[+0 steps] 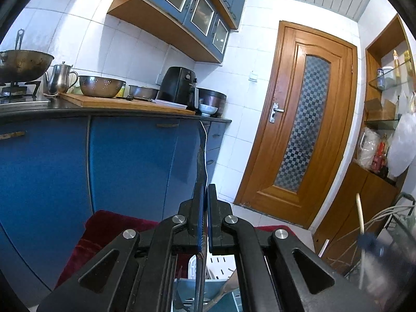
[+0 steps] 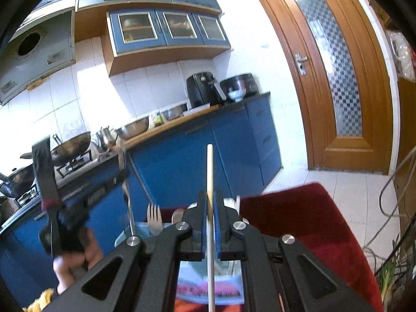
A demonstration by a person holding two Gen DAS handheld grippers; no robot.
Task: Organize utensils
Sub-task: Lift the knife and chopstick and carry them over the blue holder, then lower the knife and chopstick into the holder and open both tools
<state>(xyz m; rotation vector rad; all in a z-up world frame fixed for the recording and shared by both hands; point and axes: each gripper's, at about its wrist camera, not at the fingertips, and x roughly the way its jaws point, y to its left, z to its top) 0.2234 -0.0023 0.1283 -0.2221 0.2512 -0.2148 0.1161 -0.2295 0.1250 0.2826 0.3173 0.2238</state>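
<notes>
My left gripper (image 1: 204,195) is shut on a thin metal utensil (image 1: 202,153), seen edge-on, standing up out of the jaws; what kind it is I cannot tell. It also shows blurred in the right wrist view (image 2: 124,171). My right gripper (image 2: 210,200) is shut on a pale wooden chopstick (image 2: 210,171) that points upward. Below the right gripper a fork (image 2: 154,217) and a spoon (image 2: 179,214) stand in a pale blue holder (image 2: 141,230). A white slotted plastic rack (image 1: 218,264) lies under the left gripper.
A red cloth (image 2: 299,221) covers the surface below. Blue cabinets (image 1: 130,161) with a counter carrying bowls, a kettle and an air fryer (image 1: 179,88) stand ahead. A wooden door (image 1: 299,119) is at the right. Cables (image 2: 397,208) hang at the right.
</notes>
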